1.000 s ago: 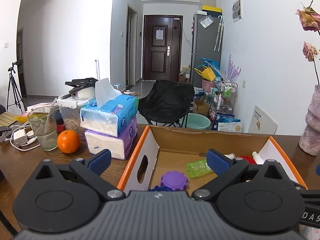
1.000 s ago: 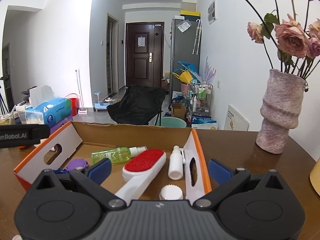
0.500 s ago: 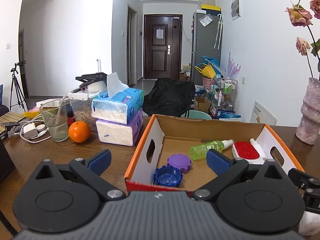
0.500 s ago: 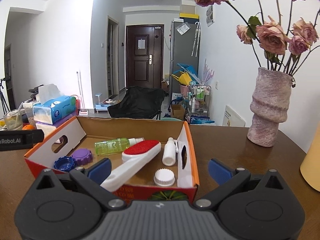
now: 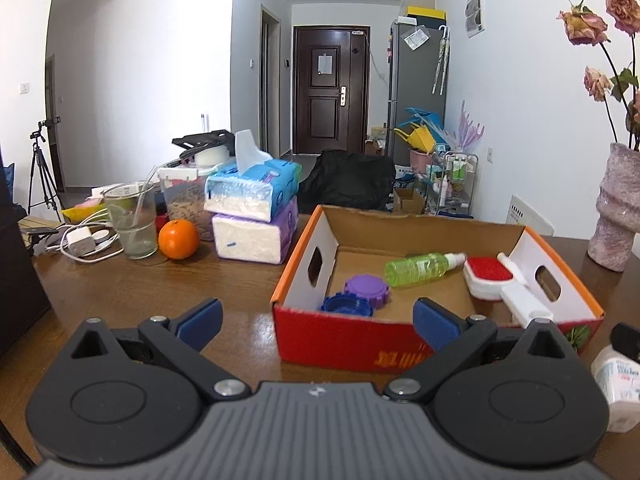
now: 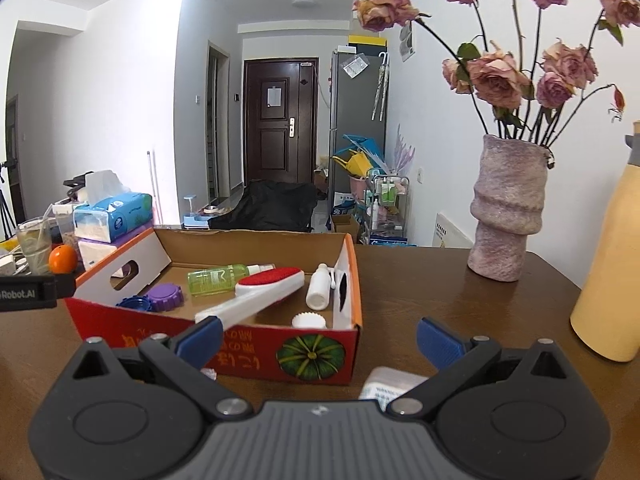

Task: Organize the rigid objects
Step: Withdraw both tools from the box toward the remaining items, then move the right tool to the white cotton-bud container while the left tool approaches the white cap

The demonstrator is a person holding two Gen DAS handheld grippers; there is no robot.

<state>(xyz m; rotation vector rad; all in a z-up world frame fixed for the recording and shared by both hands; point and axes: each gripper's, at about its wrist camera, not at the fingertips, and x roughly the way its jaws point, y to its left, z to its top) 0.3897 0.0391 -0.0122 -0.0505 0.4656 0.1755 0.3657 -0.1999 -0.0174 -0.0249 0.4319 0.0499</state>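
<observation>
Right wrist view: my cardboard box [image 6: 316, 354] on the tabletop [image 6: 420, 300] holds a green bottle [image 6: 218, 279], lint brush [image 6: 256, 298], white bottle [image 6: 319, 292] and caps. Both my tools, left [image 5: 316, 320] and right [image 6: 318, 338], gape wide, empty.

I note the cardboard box [image 6: 224, 346] on the tabletop [image 6: 440, 300] holding a green spray bottle [image 6: 218, 278], red-faced brush [image 6: 256, 294], white bottle [image 6: 318, 292] and caps [image 6: 164, 297].

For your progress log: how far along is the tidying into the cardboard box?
Done: the green spray bottle, red brush, two caps and white bottle lie in the box. In hand: nothing; both grippers are open. Left: a white container on the table beside the box.
</observation>
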